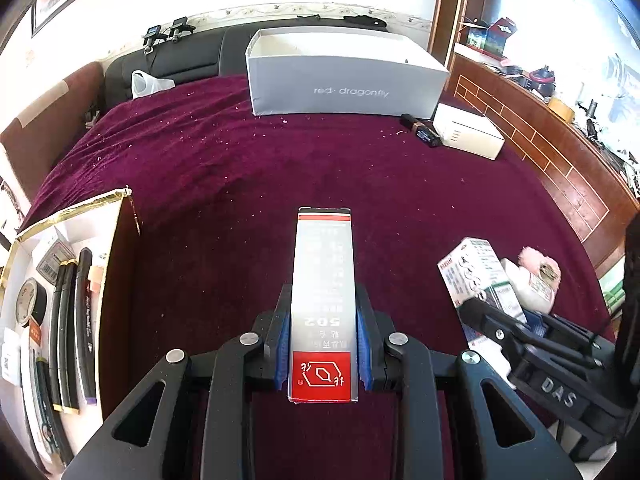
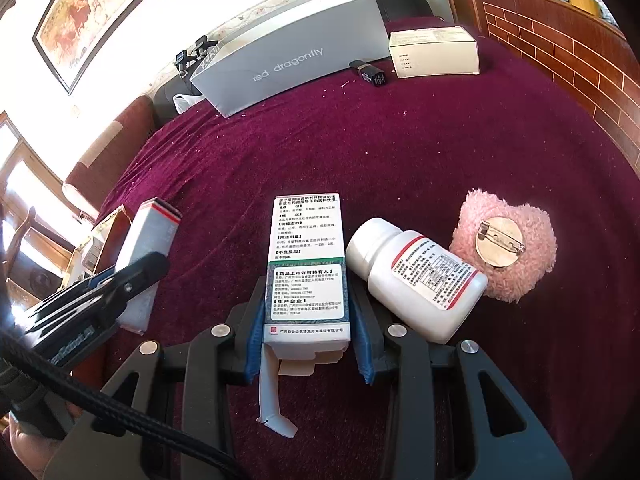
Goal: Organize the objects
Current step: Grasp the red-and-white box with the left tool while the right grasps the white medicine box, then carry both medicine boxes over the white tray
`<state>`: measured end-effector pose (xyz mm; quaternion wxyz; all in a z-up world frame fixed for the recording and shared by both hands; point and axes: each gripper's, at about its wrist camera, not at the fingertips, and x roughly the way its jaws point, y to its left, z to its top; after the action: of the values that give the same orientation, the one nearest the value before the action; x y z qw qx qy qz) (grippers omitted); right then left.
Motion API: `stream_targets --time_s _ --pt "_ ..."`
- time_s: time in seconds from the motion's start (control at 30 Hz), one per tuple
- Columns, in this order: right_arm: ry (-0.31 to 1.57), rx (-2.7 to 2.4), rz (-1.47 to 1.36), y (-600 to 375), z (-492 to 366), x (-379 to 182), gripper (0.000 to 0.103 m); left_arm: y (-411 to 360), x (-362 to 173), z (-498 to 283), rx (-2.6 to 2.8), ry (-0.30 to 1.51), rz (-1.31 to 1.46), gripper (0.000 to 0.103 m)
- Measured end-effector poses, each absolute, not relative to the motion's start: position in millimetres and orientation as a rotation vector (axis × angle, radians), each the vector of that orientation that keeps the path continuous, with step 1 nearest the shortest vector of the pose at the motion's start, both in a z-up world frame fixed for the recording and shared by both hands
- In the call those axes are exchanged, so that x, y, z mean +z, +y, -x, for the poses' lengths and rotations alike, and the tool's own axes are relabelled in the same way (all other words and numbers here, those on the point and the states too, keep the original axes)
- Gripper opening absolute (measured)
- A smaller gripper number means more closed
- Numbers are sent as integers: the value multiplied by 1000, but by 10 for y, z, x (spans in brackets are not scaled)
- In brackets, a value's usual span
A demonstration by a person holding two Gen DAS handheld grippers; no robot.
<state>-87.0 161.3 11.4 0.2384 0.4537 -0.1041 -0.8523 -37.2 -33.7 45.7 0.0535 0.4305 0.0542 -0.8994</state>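
My left gripper (image 1: 323, 320) is shut on a tall grey and red 502 glue box (image 1: 324, 280), held over the purple cloth. The box also shows in the right wrist view (image 2: 150, 248), with the left gripper (image 2: 120, 280) on it. My right gripper (image 2: 306, 320) is shut on a white and green medicine box (image 2: 306, 264), whose bottom flap hangs open. That box also shows in the left wrist view (image 1: 476, 276), with the right gripper (image 1: 504, 320) on it. A white pill bottle (image 2: 416, 276) lies on its side just right of it, touching a pink fluffy brooch (image 2: 508, 244).
A grey open shoebox (image 1: 344, 76) stands at the back. A white carton (image 1: 468, 130) and a small black item (image 1: 424, 131) lie to its right. A gold-rimmed box (image 1: 64, 216) with pens and small items sits at the left. A wooden wall borders the right side.
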Motion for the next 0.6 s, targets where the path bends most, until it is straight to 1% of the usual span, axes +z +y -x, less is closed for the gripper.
stream_targets --time_s 0.6 --pt "-248 -2358 -1225 1575 854 119 35 -511 594 -20 -2776 175 -1268 23"
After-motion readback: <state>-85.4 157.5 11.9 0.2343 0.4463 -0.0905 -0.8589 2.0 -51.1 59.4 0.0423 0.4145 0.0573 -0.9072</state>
